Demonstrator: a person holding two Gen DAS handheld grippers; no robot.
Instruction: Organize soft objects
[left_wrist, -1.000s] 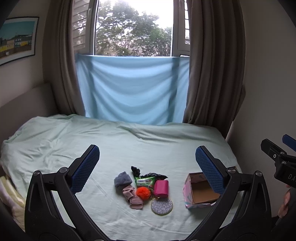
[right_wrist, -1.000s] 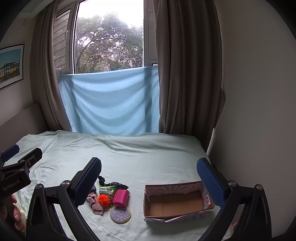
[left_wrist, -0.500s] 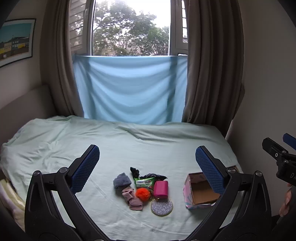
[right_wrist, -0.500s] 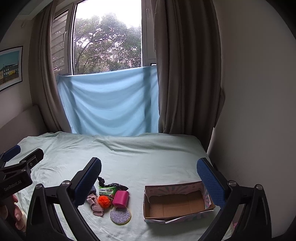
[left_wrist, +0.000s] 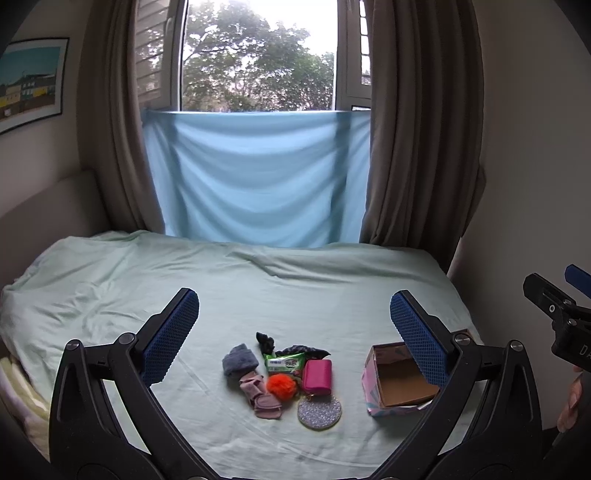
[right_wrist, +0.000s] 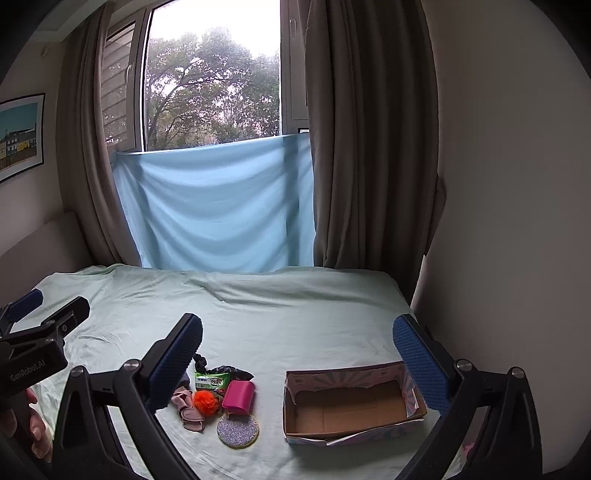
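Note:
A small pile lies on the pale green bed sheet (left_wrist: 258, 295): a grey-blue sock (left_wrist: 239, 363), pink socks (left_wrist: 260, 395), an orange pom-pom (left_wrist: 282, 386), a pink pouch (left_wrist: 317, 374), a green wipes pack (left_wrist: 286, 362), dark fabric (left_wrist: 303, 350) and a glittery silver disc (left_wrist: 319, 413). An empty open cardboard box (left_wrist: 400, 384) sits to their right. My left gripper (left_wrist: 293, 328) is open and empty, held above and short of the pile. My right gripper (right_wrist: 297, 354) is open and empty, above the box (right_wrist: 351, 402) and pile (right_wrist: 225, 395).
The bed meets a wall (right_wrist: 498, 221) on the right and a padded headboard (left_wrist: 44, 206) on the left. Brown curtains (left_wrist: 417, 129) and a hanging blue cloth (left_wrist: 255, 177) cover the window behind. The other gripper shows at each view's edge.
Both views have drifted slightly, with the room shifting a little in frame. The objects on the bed have not moved and both grippers stay open.

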